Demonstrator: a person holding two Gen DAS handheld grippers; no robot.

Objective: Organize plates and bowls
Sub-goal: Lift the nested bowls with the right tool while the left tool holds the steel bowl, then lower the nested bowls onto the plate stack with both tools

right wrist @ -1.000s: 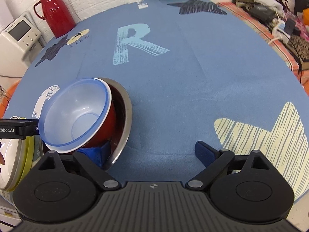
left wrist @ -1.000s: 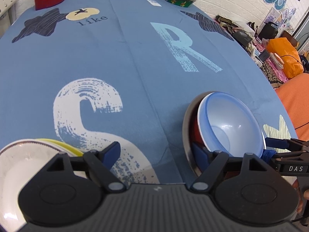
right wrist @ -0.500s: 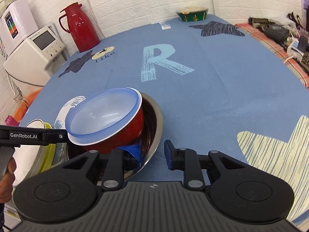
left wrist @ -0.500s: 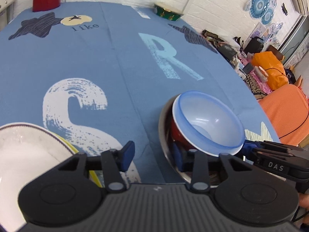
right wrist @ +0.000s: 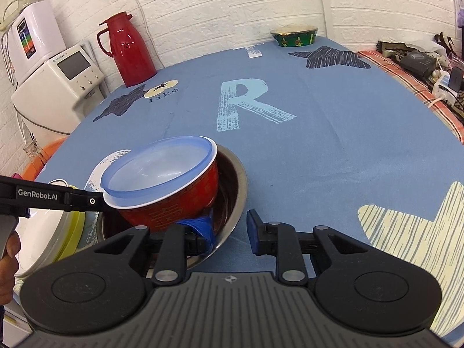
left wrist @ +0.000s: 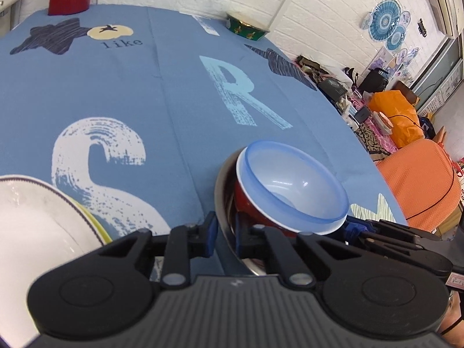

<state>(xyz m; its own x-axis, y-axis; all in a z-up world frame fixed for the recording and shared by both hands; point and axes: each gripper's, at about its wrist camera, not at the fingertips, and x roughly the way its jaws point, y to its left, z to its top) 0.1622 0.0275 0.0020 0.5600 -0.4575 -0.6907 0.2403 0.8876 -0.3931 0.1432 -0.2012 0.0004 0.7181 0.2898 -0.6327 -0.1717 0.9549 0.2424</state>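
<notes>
A translucent blue bowl [left wrist: 293,185] [right wrist: 162,171] sits tilted in a red bowl [right wrist: 174,203], which sits in a steel bowl [left wrist: 224,185] [right wrist: 232,185] on the blue tablecloth. My left gripper [left wrist: 224,236] has pinched the steel bowl's near-left rim, one finger inside and one outside. My right gripper [right wrist: 230,230] straddles the opposite rim, its jaws narrowed but still apart from the metal. A white plate [left wrist: 29,217] [right wrist: 40,235] lies on a yellow-green plate [left wrist: 92,223] just left of the bowls.
A red thermos [right wrist: 127,49] and a white appliance [right wrist: 58,87] stand at the far left. A green patterned bowl [right wrist: 294,36] sits at the table's far edge. Orange seating [left wrist: 417,179] and clutter line the right side.
Both grippers' jaws have narrowed from wide open around the steel bowl's rim, the left one closing onto it. Both cameras have tilted up. The bowl stack stays in place.
</notes>
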